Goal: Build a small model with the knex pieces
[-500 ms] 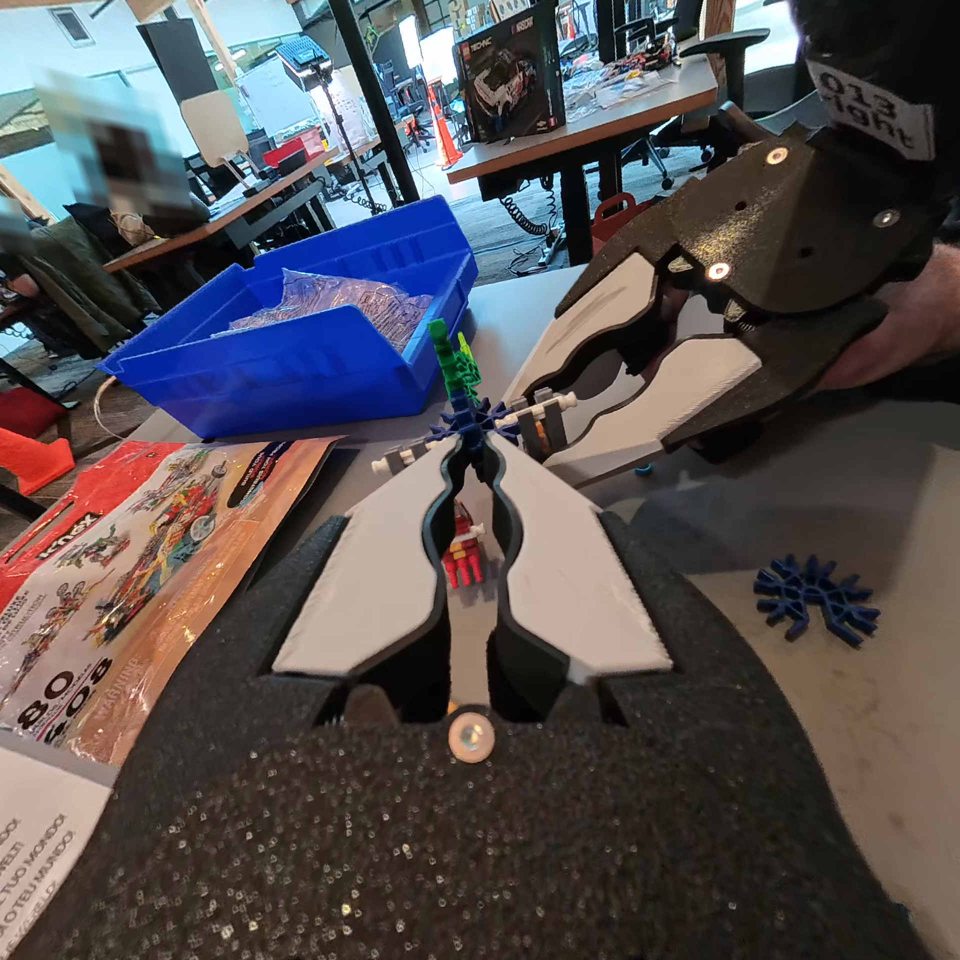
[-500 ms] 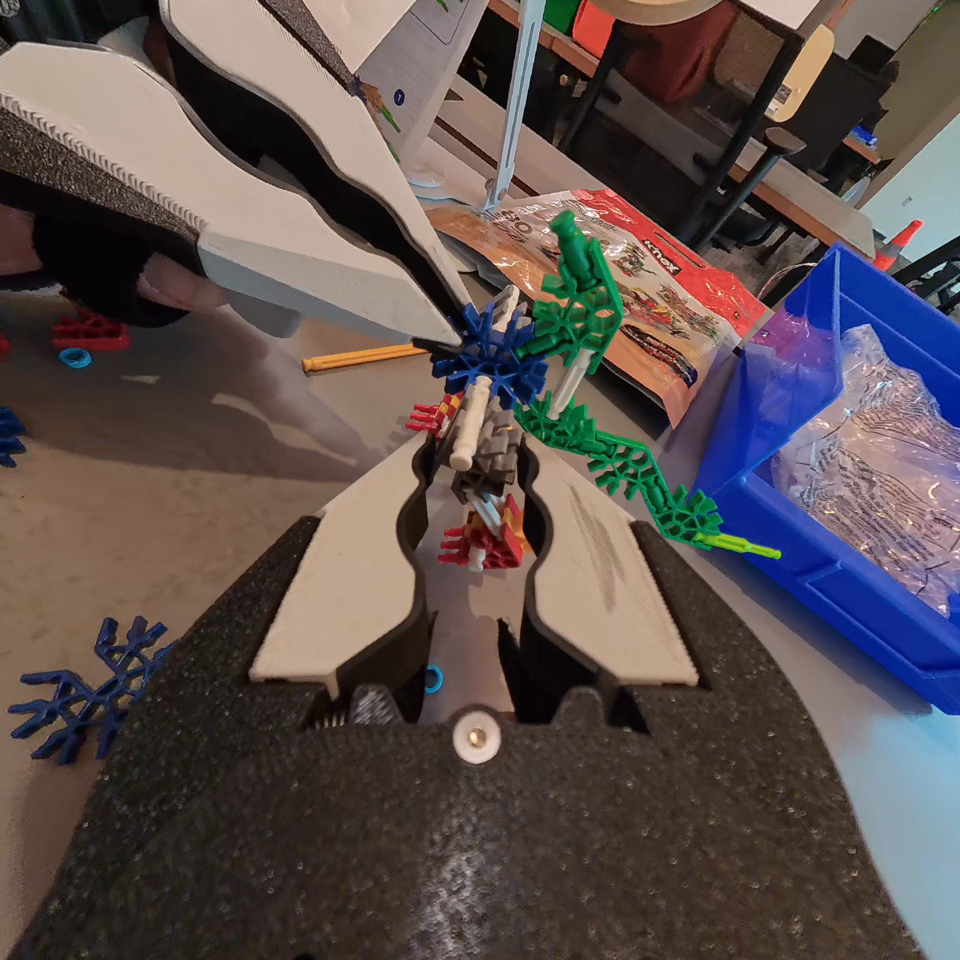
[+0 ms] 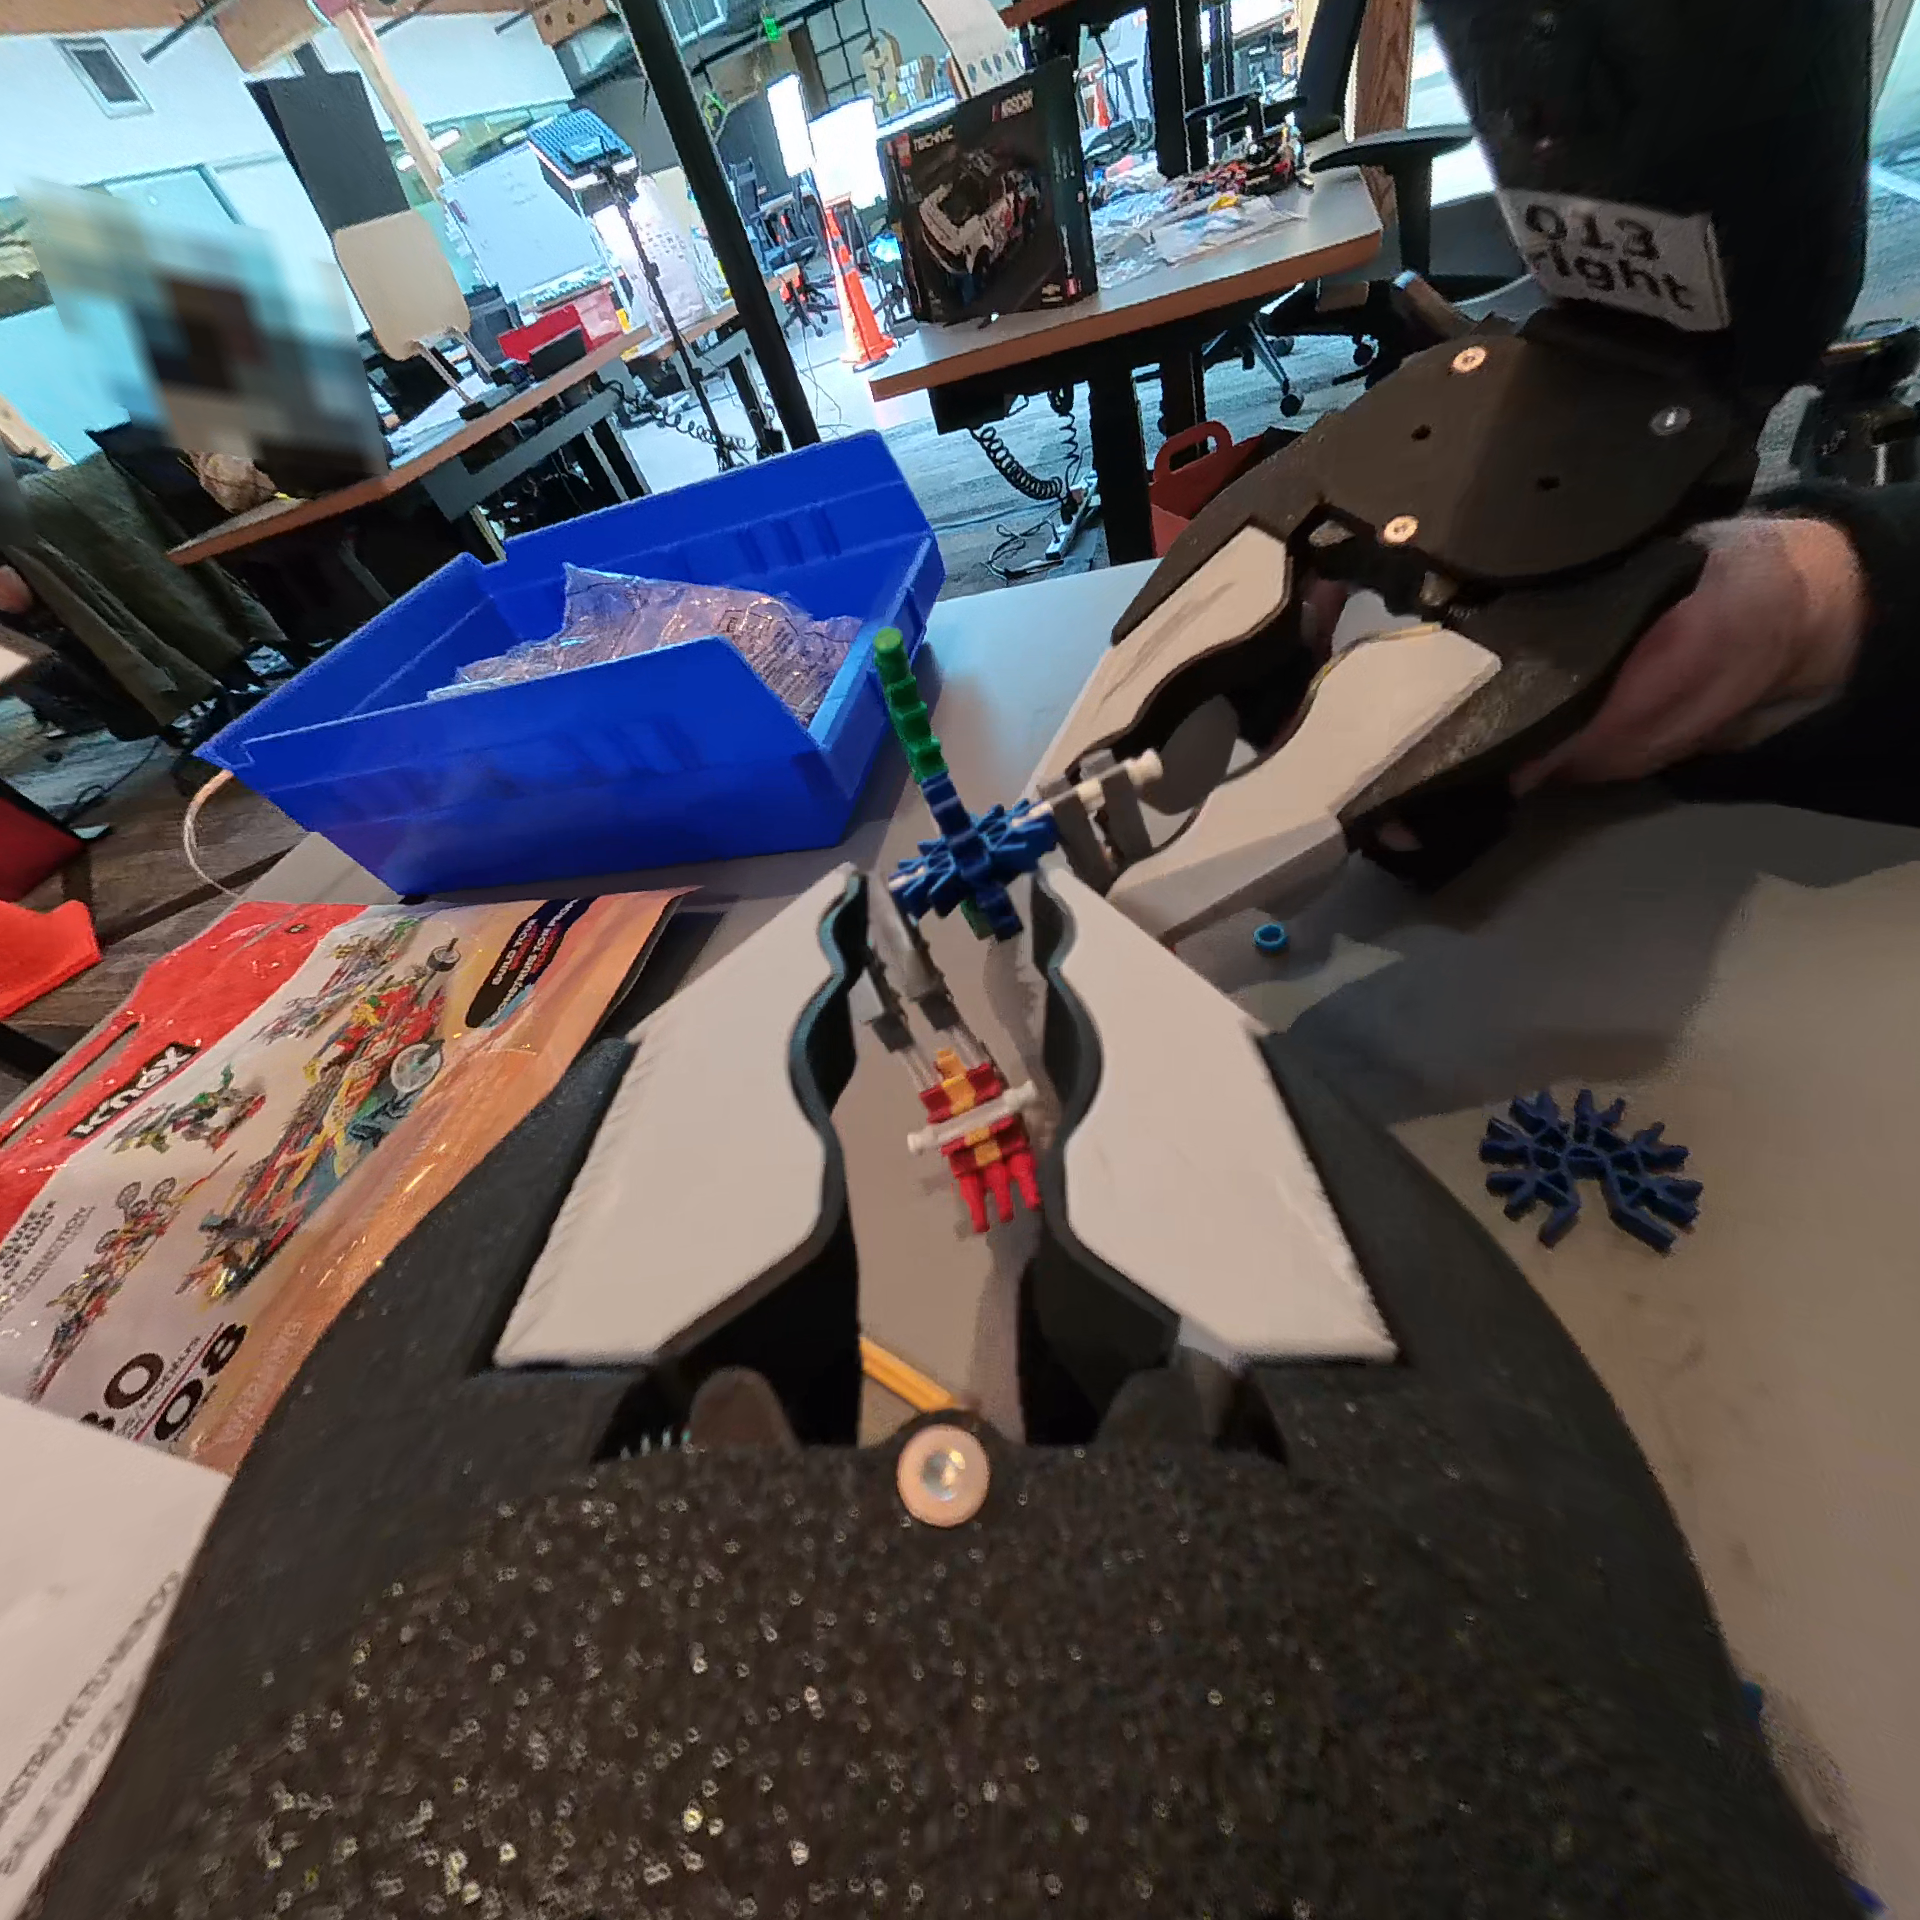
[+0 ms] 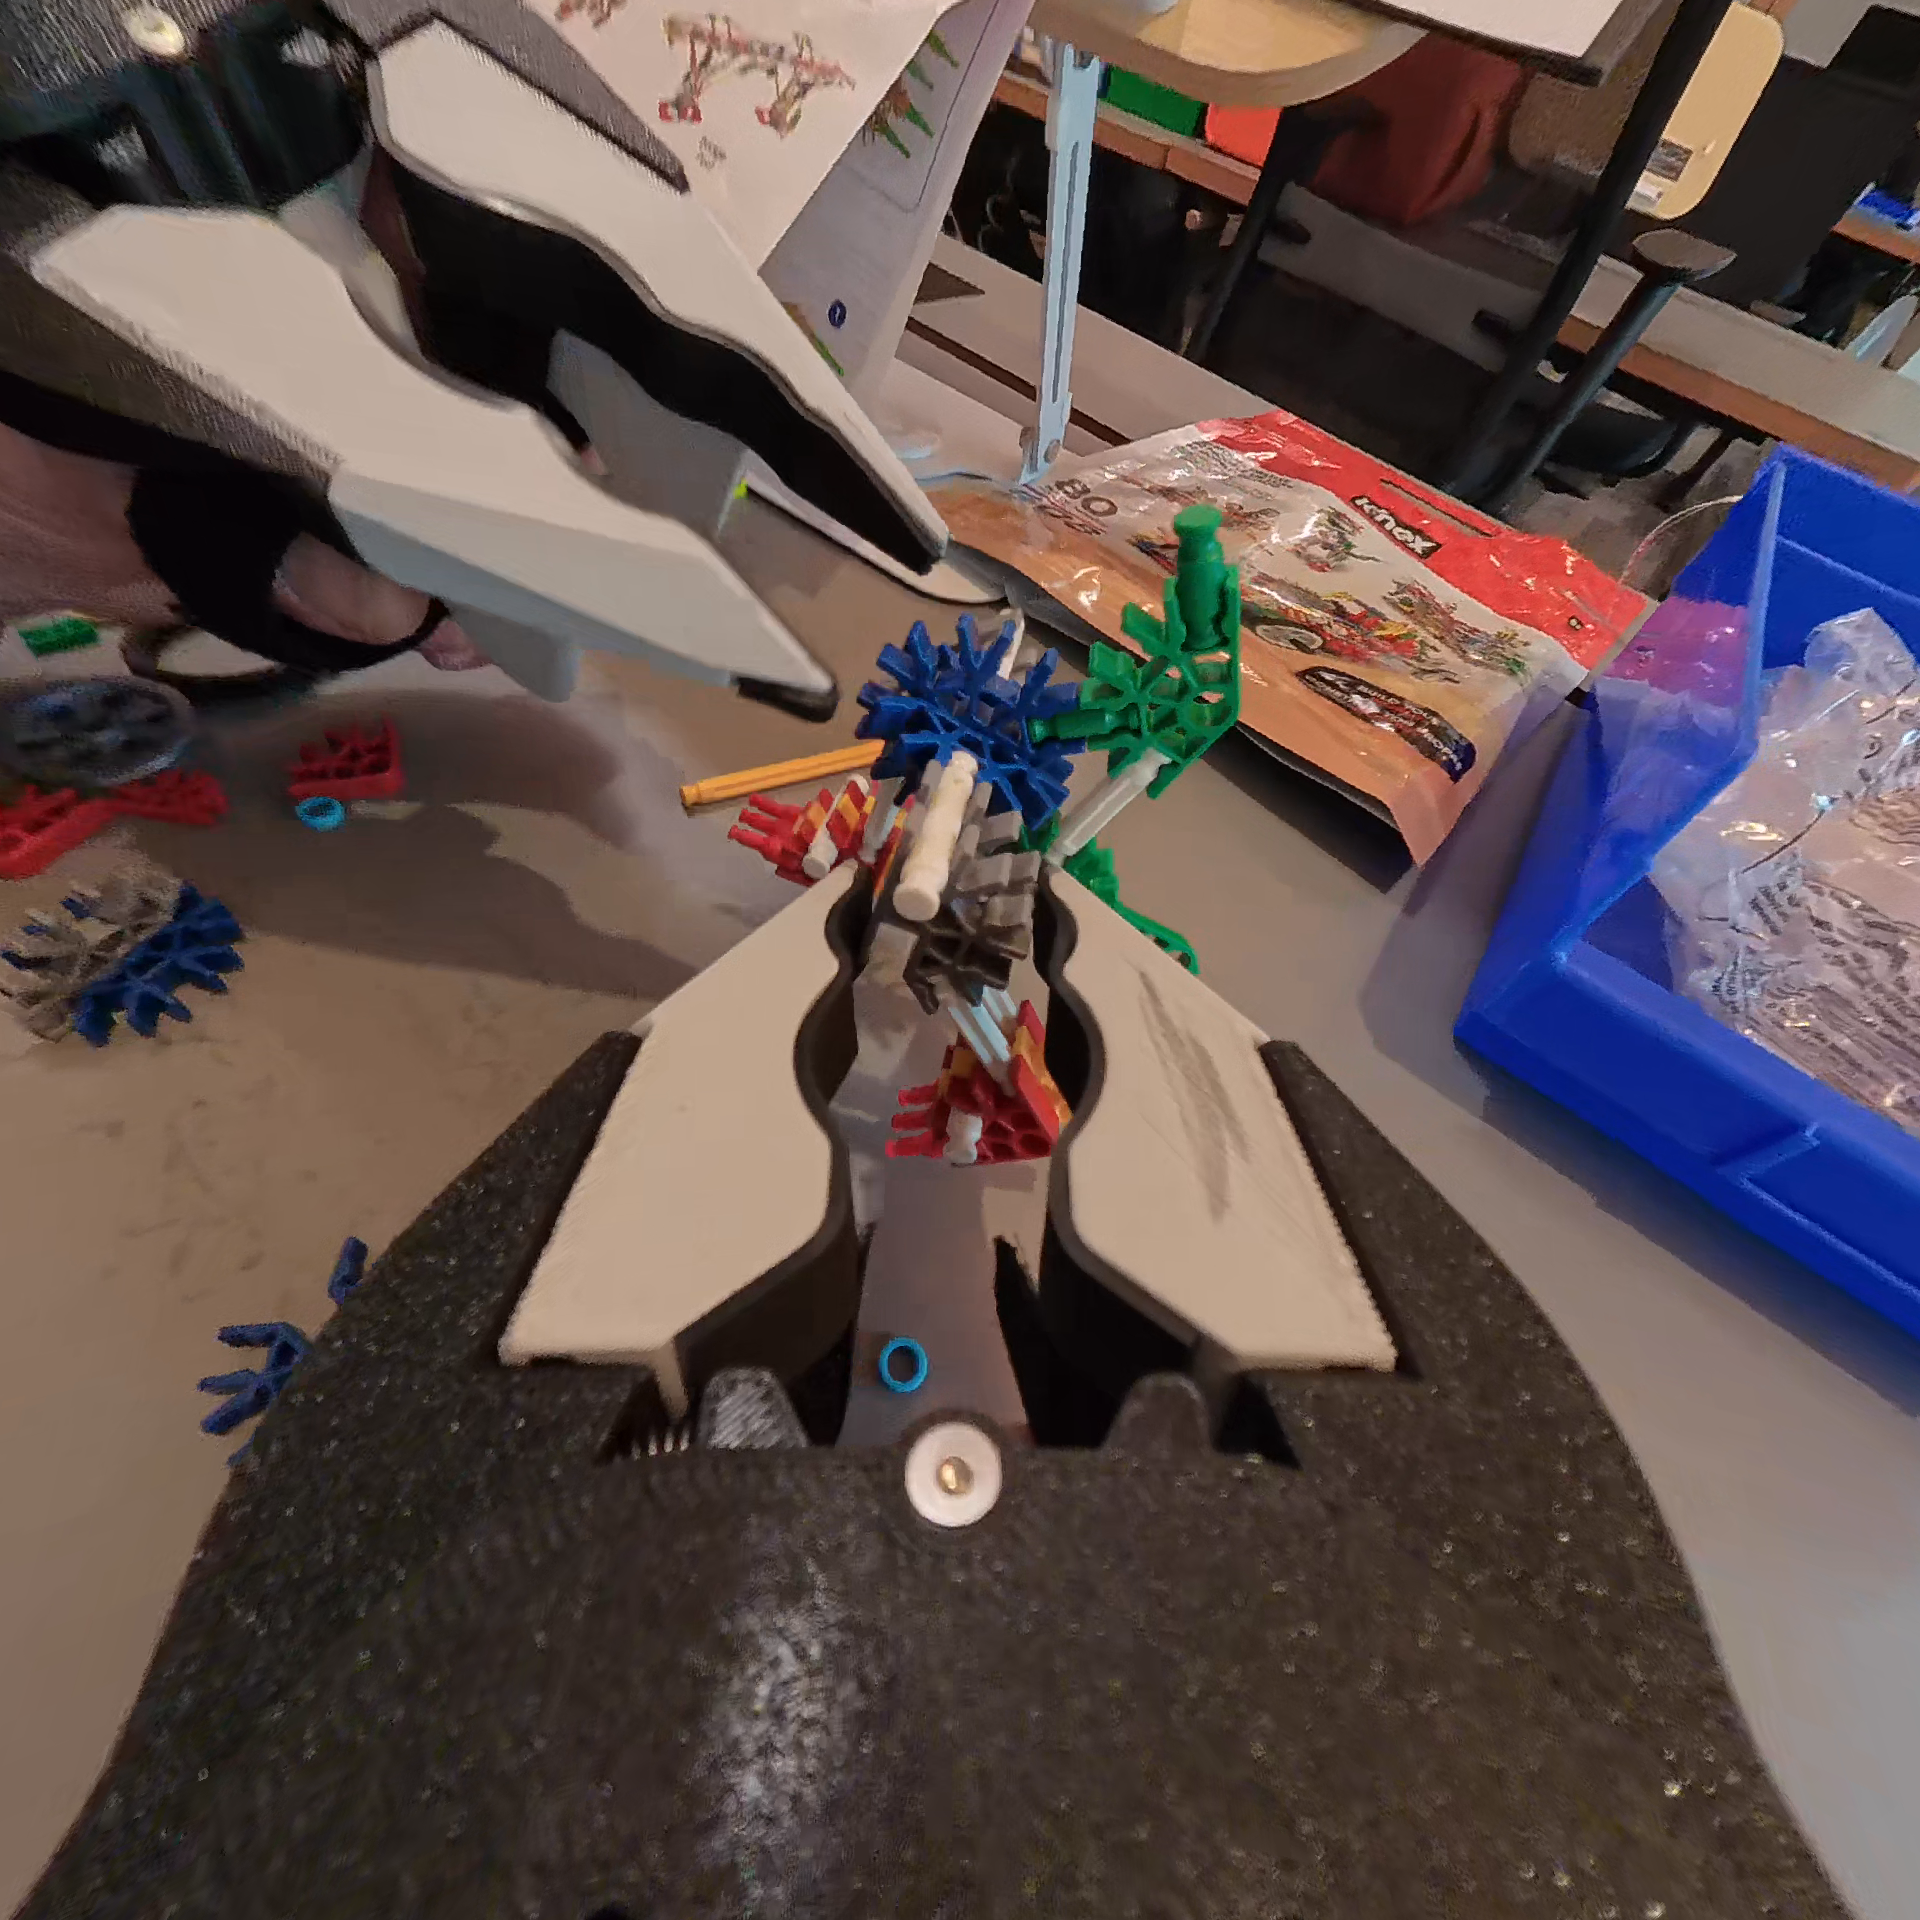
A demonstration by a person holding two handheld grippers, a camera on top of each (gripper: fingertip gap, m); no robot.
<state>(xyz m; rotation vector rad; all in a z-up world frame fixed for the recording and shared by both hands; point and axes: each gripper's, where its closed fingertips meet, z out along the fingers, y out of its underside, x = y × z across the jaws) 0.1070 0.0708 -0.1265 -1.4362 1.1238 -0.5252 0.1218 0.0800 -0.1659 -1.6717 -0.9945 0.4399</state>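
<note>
Left claw (image 3: 951,894) now parted off toy model (image 4: 966,821), right claw (image 4: 951,914) gripping it

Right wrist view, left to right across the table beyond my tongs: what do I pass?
blue-and-grey connectors → red connector → yellow rod → toy model, held in the right tongs → printed bag → blue bin

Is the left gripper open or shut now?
Open. In the right wrist view the left gripper has its white fingers spread apart, beside the blue snowflake-shaped plastic connector without touching it.
</note>
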